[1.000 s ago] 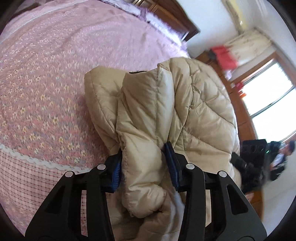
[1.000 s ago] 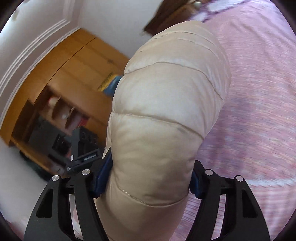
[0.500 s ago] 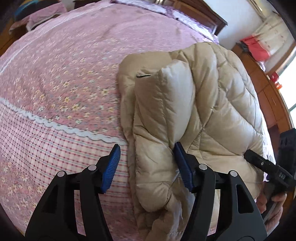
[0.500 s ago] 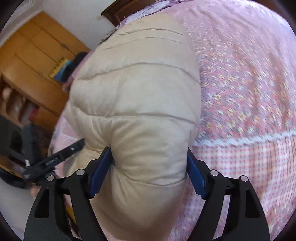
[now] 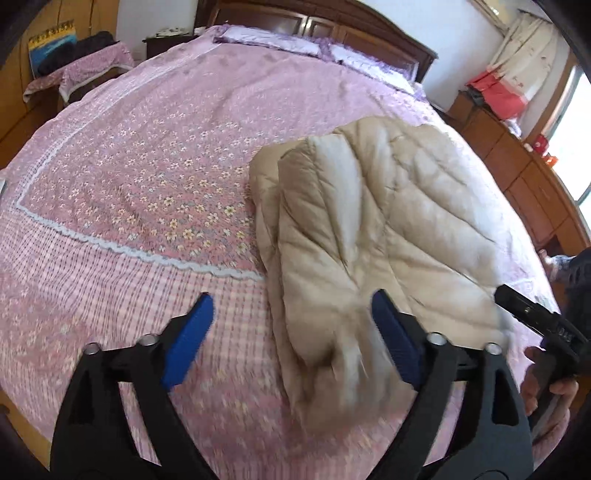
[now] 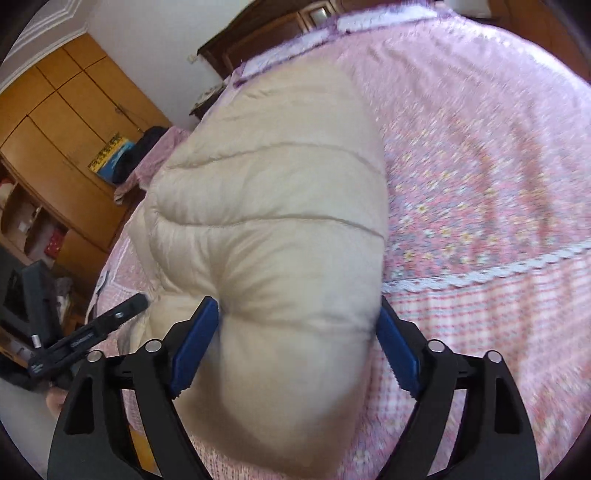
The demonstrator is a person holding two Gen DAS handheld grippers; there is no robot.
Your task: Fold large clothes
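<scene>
My left tool [image 5: 291, 332] has just been opening and has let go of the beige puffer jacket [image 5: 388, 236], which now lies folded on the bed [image 5: 129, 192]. My right tool [image 6: 295, 343] has just been opening too, with the jacket's bulge between its blue pads [image 6: 194, 347].

Left wrist view looks steeply down over the bed [image 5: 129, 177] toward the headboard [image 5: 325, 22], folded jacket [image 5: 388, 229] close, right of centre. Right wrist view sits tighter on the same jacket [image 6: 266, 221], facing the headboard [image 6: 266, 33] too. Both share jacket and bed [image 6: 480, 166].
</scene>
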